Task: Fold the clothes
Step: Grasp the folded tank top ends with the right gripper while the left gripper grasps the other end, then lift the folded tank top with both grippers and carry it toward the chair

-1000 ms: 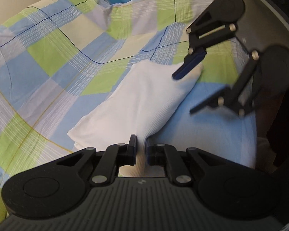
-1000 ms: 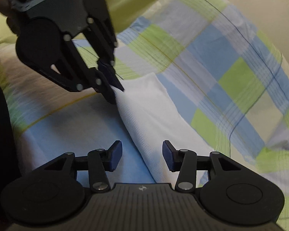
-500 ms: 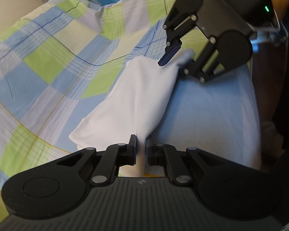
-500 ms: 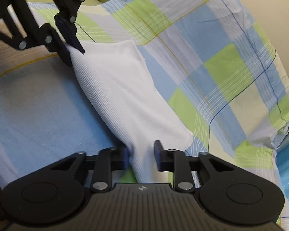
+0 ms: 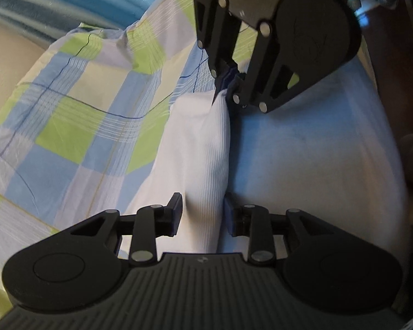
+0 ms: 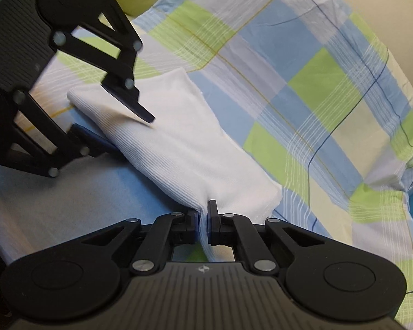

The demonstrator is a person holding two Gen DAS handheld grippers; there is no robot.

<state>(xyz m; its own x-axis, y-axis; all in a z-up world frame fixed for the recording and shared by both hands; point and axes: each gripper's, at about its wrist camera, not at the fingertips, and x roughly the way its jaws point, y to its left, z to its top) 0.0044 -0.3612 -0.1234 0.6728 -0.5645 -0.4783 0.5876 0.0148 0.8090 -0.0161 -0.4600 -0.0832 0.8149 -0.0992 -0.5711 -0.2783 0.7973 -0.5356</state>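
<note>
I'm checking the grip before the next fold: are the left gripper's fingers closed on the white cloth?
No, the left gripper has its fingers apart, with the white cloth lying loosely between them.

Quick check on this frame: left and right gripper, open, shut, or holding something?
Left gripper: open, jaws apart on either side of the white garment, not clamping it.
Right gripper: shut on the white garment's near edge.

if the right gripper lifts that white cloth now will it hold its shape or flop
Probably flop: the white cloth bunches where the right gripper pinches it. It looks thin and ribbed, so likely light. The left gripper stands open around the other end, so that end would likely trail.
</note>
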